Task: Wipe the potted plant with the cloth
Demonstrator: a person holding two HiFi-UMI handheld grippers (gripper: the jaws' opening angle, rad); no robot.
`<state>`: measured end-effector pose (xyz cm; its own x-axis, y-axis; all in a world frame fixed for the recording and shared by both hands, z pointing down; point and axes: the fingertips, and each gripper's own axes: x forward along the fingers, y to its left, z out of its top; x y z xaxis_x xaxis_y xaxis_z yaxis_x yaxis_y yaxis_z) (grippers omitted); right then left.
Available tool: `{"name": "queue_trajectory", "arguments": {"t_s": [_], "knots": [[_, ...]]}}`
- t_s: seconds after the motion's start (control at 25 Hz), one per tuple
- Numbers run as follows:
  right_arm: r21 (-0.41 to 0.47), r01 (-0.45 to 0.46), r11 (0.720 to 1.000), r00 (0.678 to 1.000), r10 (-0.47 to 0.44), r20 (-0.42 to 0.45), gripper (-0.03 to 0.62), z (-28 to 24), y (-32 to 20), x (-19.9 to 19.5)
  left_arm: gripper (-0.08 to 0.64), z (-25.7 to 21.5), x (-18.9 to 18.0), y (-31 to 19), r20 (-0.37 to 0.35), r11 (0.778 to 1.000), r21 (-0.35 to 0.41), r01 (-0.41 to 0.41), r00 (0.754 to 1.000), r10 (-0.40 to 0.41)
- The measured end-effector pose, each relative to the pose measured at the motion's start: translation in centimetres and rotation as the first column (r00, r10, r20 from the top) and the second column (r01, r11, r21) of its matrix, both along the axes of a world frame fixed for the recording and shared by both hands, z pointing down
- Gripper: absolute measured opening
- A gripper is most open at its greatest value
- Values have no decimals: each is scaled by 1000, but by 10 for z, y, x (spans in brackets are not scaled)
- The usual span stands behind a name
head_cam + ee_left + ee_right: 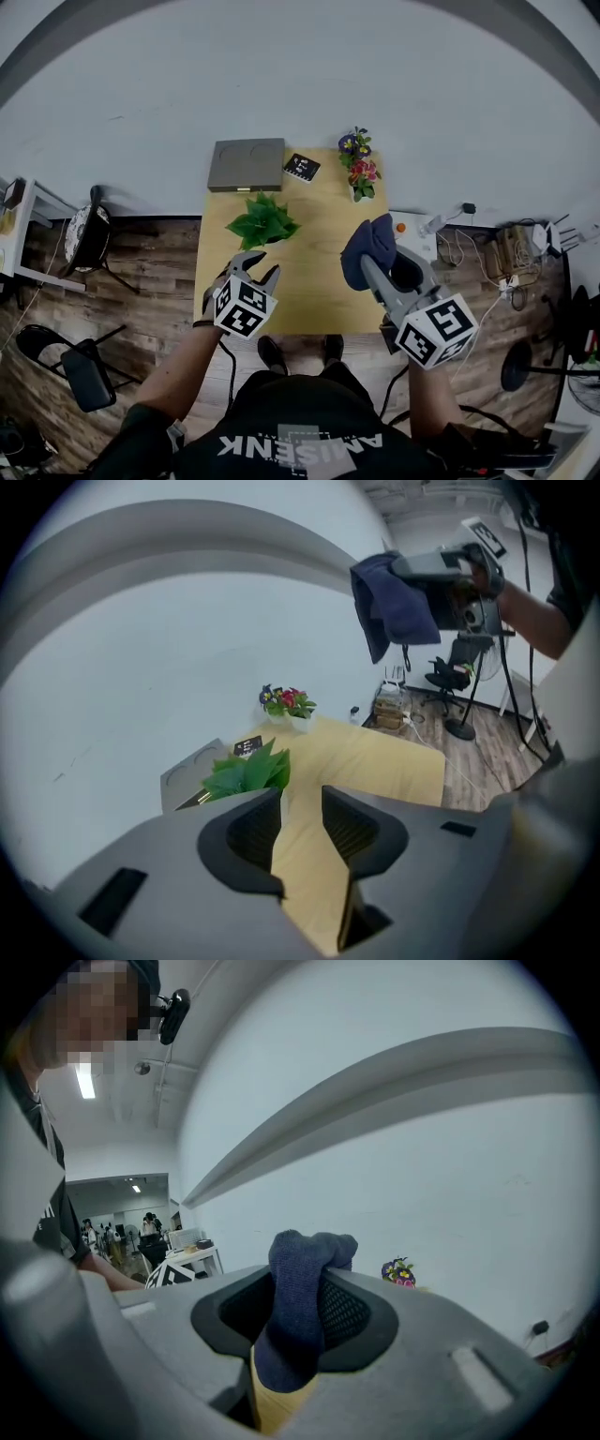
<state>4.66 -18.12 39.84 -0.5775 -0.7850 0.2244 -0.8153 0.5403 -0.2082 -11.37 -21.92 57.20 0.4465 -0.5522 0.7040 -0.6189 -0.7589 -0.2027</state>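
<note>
Light wooden table (319, 291) against white wall (300, 75), plank floor (150, 262) around. Left gripper (260, 265) jaws apart, empty, near potted plant (263, 221). Right gripper (382, 261) clamps blue cloth (367, 246).

A light wooden table (314, 295) is set against a plain white wall (300, 75) at 12 o'clock, on a wood-plank floor (150, 272). A black chair (91, 234) is seen at 9 o'clock, a second black chair (80, 370) at 8 o'clock, and tangled cables (469, 248) at 3 o'clock.
</note>
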Motion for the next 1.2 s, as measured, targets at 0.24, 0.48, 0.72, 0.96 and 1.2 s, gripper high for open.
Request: {"name": "queue_trajectory", "arguments": {"t_s": [0.24, 0.48, 0.72, 0.96, 1.2], "knots": [[-29, 16, 999, 1000, -16, -9, 130, 13, -9, 16, 137, 42, 14, -13, 149, 999, 26, -18, 989, 14], [-55, 27, 998, 999, -28, -17, 130, 27, -9, 24, 137, 67, 12, -30, 253, 999, 39, -19, 967, 9], [-87, 32, 996, 999, -34, -15, 130, 40, -10, 31, 137, 84, 10, -53, 365, 997, 75, -30, 931, 1], [-116, 36, 993, 999, -37, -8, 130, 53, -11, 36, 137, 103, 7, -64, 433, 998, 47, -45, 901, 20], [-137, 11, 990, 1000, -10, 4, 130, 61, -12, 40, 92, 110, 9, -71, 447, 998, 21, -61, 893, 45]]}}
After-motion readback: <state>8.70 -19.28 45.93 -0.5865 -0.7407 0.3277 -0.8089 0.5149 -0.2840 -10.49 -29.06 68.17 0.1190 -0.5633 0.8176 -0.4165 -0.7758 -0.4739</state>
